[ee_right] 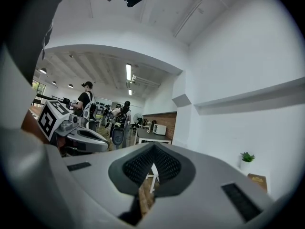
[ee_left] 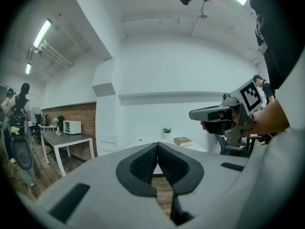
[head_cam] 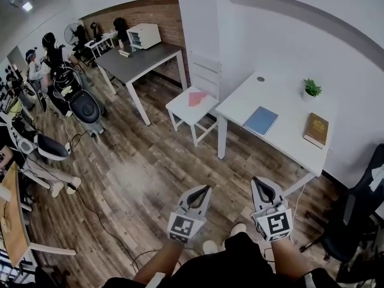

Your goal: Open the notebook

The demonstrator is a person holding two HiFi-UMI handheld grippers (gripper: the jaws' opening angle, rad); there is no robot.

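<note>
- The room has a brown wooden floor [head_cam: 138, 167], white walls and one wall of red brick [head_cam: 150, 14].
- A white worktop [head_cam: 282, 98] stands against the white wall, ahead of the person.
- The blue notebook [head_cam: 261, 120] lies flat and shut on the worktop. It is near the front edge, toward the left corner.
- A brown book [head_cam: 316, 129] lies near the right end of the worktop, apart from the notebook.
- A small green plant [head_cam: 311, 89] in a white pot stands at the back edge, by the wall.
- A white chair [head_cam: 204, 71] stands just beside the left end of the worktop. A pink thing [head_cam: 197, 97] lies on its seat.
- Further back stands a grey table [head_cam: 141, 62] with a white box [head_cam: 144, 36] on it.
- Some people stand and sit at the left side of the room.
- A black office chair [head_cam: 360, 209] stands on the floor to the right of the worktop.
- The left hand-held gripper [head_cam: 203, 191] is over the floor, well apart from the worktop. Its jaws are pressed together with nothing between them.
- The right hand-held gripper [head_cam: 259, 183] is near it, also over the floor. Its jaws are together too, and it holds nothing.
</note>
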